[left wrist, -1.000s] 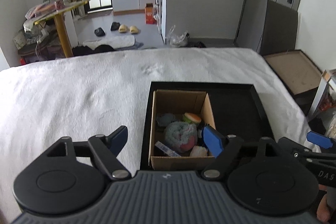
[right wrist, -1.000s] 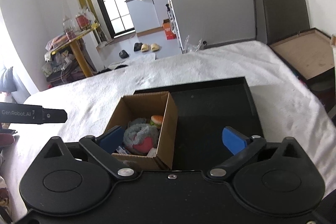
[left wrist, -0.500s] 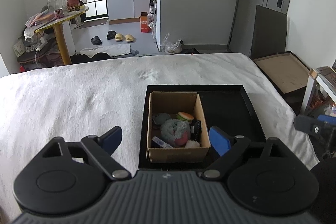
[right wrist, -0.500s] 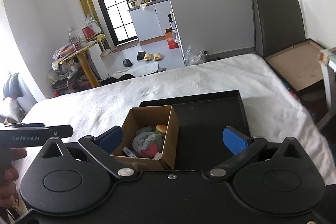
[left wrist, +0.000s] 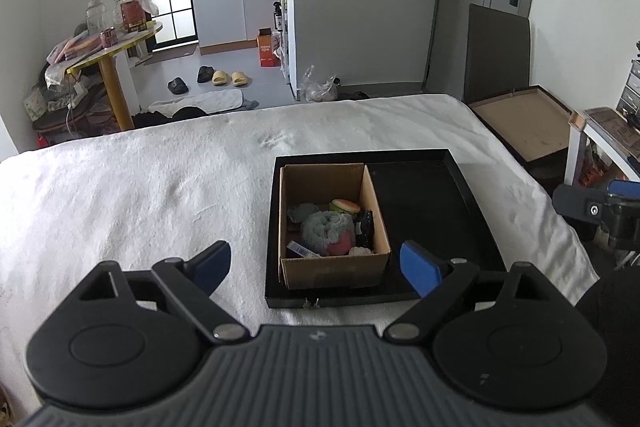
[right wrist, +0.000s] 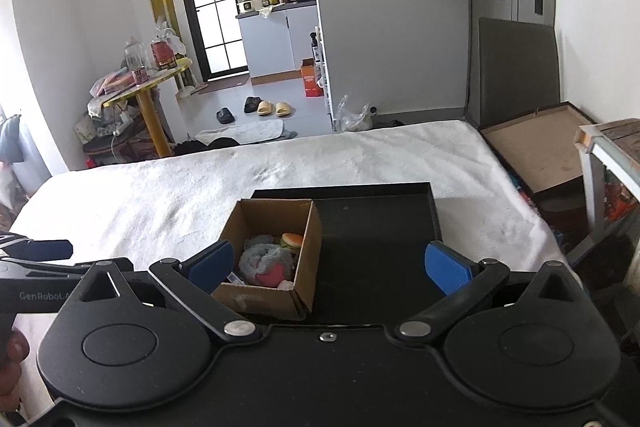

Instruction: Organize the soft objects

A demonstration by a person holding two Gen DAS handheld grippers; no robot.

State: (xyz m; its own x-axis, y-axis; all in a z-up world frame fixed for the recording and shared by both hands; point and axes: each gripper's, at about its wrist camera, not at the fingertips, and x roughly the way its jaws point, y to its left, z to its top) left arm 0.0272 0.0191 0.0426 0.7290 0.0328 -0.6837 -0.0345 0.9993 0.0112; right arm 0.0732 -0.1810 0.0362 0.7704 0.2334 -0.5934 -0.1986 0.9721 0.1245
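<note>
Both tongs, left gripper (left wrist: pixel 316 265) and right gripper (right wrist: pixel 328 265), gape empty; one cardboard box (left wrist: pixel 334 271) in one black tray (left wrist: pixel 472 211); left view alone shows tray's near rim

Both wrist views look forward and down over the bed (left wrist: pixel 140 195) from its near edge, sharing the tray (left wrist: pixel 472 187) and box (right wrist: pixel 308 239).

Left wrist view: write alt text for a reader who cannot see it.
A cardboard box of soft toys, a toy burger among them, sits in the left part of a black tray on a white bed. The left gripper hangs before the tray, jaws open and empty. A cluttered room with a kitchen lies beyond.
</note>
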